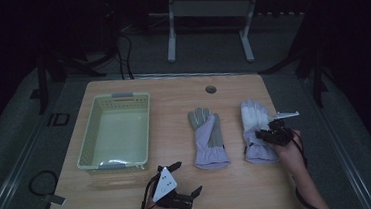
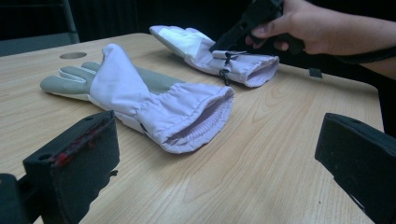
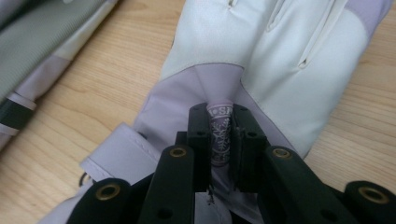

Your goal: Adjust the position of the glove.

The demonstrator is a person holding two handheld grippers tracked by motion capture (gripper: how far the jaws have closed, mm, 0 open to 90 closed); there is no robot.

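Left of frame: pale yellow slotted plastic basket, empty. Lower centre: left gripper, jaws wide apart, holding nothing. Centre: lilac-and-grey fabric glove, long axis up-down, cuff toward bottom edge, nearer the left gripper. Right: lilac-and-white fabric glove, cuff pinched between closed jaws of right gripper.

Count on the counter: 2 gloves. One glove lies mid-counter, grey palm up; the second glove lies near the right edge, white palm up. 1 basket, pale yellow-green, toward the left edge. 1 round hole by the far edge. I hold 2 grippers: left gripper, right gripper.
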